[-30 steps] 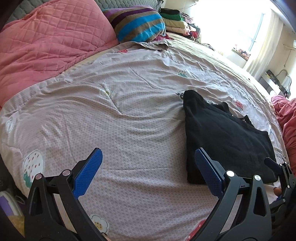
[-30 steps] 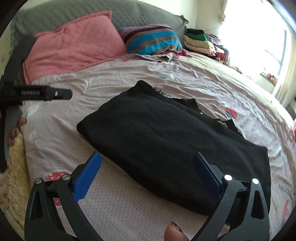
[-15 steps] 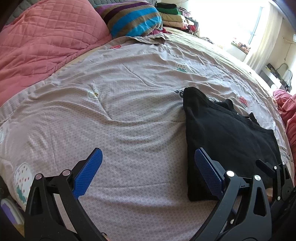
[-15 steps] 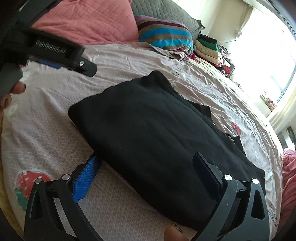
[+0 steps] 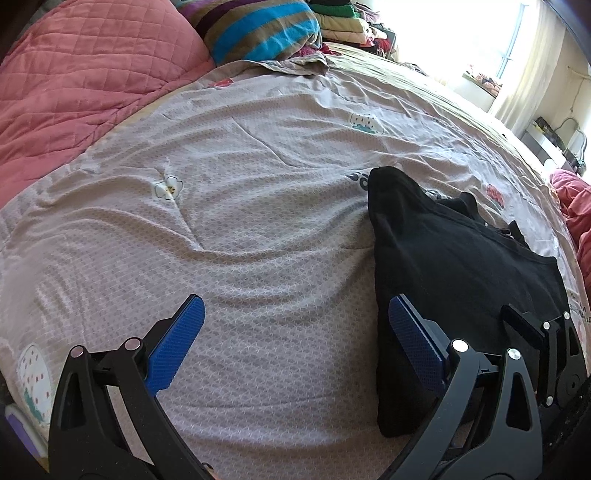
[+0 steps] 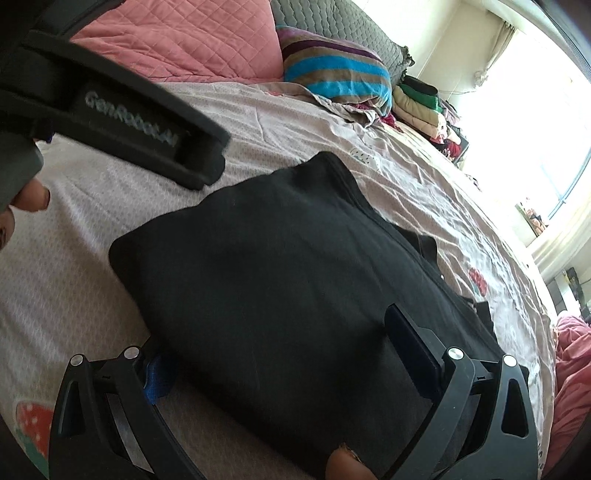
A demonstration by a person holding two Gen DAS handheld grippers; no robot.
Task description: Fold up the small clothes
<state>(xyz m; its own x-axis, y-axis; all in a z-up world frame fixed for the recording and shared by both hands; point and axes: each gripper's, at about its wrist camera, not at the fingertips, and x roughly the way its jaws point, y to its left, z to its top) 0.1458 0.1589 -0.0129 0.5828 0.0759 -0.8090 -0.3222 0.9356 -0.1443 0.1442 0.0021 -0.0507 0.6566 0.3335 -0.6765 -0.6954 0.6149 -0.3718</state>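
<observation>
**Black garment lies folded on the bed, a gripper at its near edge**

A folded black garment [image 6: 280,280] lies flat on a bed's pale printed sheet [image 5: 258,206], toward the sheet's right side in the left wrist view. The right gripper [image 6: 273,343] sits low at the garment's near edge, jaws wide apart: its left finger [image 6: 159,380] is partly tucked under the cloth's edge, its right one over the top of the cloth. The left gripper [image 5: 291,336] hovers over bare sheet just left of the garment, jaws likewise spread and holding nothing. A pink quilt [image 5: 85,74] and a striped pillow [image 5: 258,33] lie at the head of the bed, with stacked clothes [image 6: 421,107] beyond.
</observation>
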